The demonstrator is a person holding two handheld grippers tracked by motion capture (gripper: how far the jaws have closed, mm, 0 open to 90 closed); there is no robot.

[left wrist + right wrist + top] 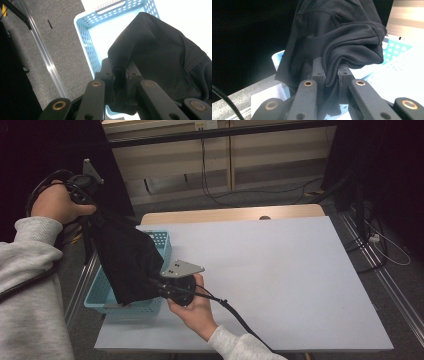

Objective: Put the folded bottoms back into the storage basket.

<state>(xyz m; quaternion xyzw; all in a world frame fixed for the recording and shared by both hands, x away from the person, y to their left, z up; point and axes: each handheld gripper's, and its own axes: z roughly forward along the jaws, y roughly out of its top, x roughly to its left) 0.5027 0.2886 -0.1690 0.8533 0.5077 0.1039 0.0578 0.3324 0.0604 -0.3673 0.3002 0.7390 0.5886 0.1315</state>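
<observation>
**No readable writing in any view**

No word, label, brand, number or sign can be read anywhere. The black garment [131, 265] is plain cloth with no print or tag showing. The light blue basket [86, 37] has holes in its walls but no lettering. The white counter [280, 270] is blank. A small pale plate on the far wall [205, 124] is too small and blurred to tell.

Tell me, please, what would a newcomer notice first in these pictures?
First, the black garment hanging over the light blue basket at the table's left edge. Both grippers hold it: the left gripper raised high, the right gripper lower at its bottom edge, jaws shut on cloth. The rest of the white table is bare.
</observation>
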